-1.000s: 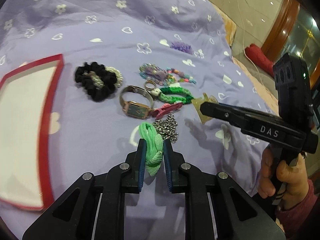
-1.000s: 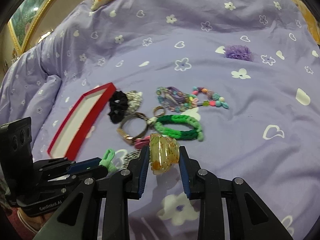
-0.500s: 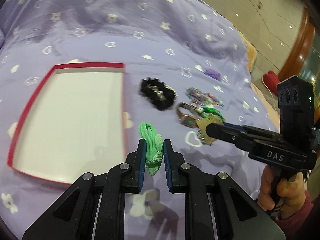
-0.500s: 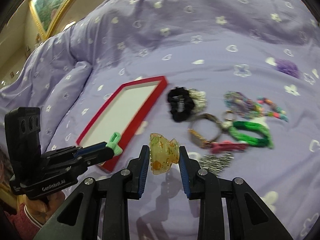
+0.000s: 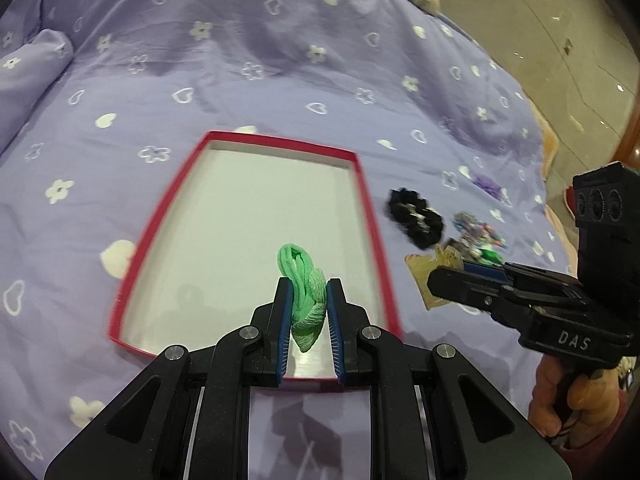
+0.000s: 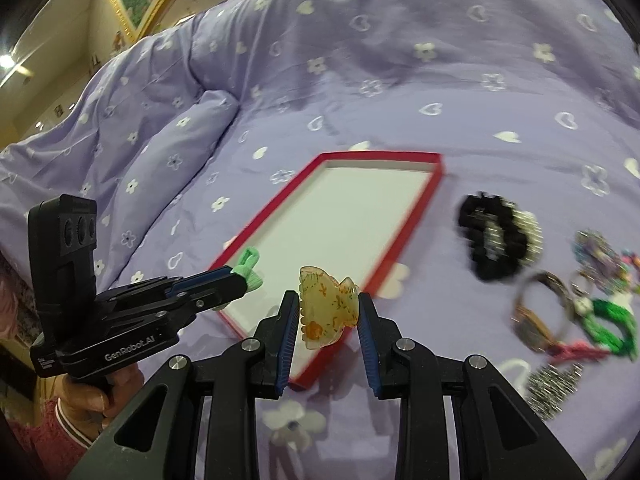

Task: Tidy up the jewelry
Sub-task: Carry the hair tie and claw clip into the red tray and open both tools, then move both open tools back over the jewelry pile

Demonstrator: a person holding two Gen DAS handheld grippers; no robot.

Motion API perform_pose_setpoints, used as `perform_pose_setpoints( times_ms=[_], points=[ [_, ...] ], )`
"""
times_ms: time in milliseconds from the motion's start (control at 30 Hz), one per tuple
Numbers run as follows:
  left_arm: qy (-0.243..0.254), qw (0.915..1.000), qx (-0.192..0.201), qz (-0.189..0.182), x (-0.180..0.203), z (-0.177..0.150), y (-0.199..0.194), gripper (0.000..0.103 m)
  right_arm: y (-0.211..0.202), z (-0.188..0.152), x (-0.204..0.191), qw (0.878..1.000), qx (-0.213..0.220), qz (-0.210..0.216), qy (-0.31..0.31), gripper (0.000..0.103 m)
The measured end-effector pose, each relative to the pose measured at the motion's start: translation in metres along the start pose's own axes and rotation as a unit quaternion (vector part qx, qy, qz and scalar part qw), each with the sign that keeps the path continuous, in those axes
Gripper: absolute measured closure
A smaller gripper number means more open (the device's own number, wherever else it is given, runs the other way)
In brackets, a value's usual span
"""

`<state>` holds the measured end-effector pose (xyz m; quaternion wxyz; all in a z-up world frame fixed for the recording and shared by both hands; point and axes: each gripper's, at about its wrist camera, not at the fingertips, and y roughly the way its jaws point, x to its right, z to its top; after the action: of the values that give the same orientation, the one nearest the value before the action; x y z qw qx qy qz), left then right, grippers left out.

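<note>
Green elastic hair tie (image 5: 305, 294) sits clenched in the left tongs (image 5: 307, 312), hanging above the near end of the red-rimmed tray (image 5: 362, 184). The right tongs (image 6: 329, 328) grasp an amber claw clip (image 6: 327, 312) just short of the tray's near corner. Best to lower each piece onto the white floor, apart from one another, before letting go; the other jewelry (image 6: 576, 312) lies on the bedspread (image 5: 240, 60).

Black tongs (image 5: 307, 312) w/ blue pads, silver screws; red knit sleeve (image 6: 48, 436).
</note>
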<state>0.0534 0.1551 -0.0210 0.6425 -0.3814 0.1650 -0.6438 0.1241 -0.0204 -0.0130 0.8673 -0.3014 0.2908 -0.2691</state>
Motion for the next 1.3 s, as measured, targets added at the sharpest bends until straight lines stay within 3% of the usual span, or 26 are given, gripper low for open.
perform_pose_setpoints(
  times_ms=[400,600,800,933,1100,1167,1267,1300],
  points=[
    [-0.027,0.9983,-0.041,0.031,-0.050,0.005,0.025,0.088,0.071,0.013,-0.030,0.995,-0.083,0.006,-0.053,0.074],
    [-0.033,0.9966,-0.068,0.034,-0.060,-0.003,0.037,0.087,0.089,0.007,-0.035,0.988,-0.129,-0.004,-0.088,0.074],
    [-0.040,0.9945,-0.087,0.043,-0.065,-0.009,0.046,0.084,0.100,0.004,-0.036,0.985,-0.144,-0.007,-0.099,0.073],
    [-0.038,0.9940,-0.088,0.053,-0.064,-0.009,0.047,0.072,0.102,0.005,-0.035,0.984,-0.148,-0.002,-0.100,0.070],
    [-0.049,0.9936,-0.085,0.057,-0.068,-0.011,0.042,0.065,0.103,0.007,-0.033,0.985,-0.145,0.003,-0.090,0.069],
    [-0.055,0.9935,-0.080,0.060,-0.069,-0.010,0.038,0.055,0.101,0.007,-0.031,0.986,-0.141,0.007,-0.083,0.068],
    [-0.061,0.9936,-0.071,0.063,-0.071,-0.008,0.031,0.053,0.095,0.008,-0.031,0.988,-0.132,0.014,-0.075,0.054],
    [-0.063,0.9936,-0.068,0.065,-0.071,-0.007,0.028,0.053,0.092,0.008,-0.031,0.989,-0.128,0.015,-0.075,0.054]
  ],
)
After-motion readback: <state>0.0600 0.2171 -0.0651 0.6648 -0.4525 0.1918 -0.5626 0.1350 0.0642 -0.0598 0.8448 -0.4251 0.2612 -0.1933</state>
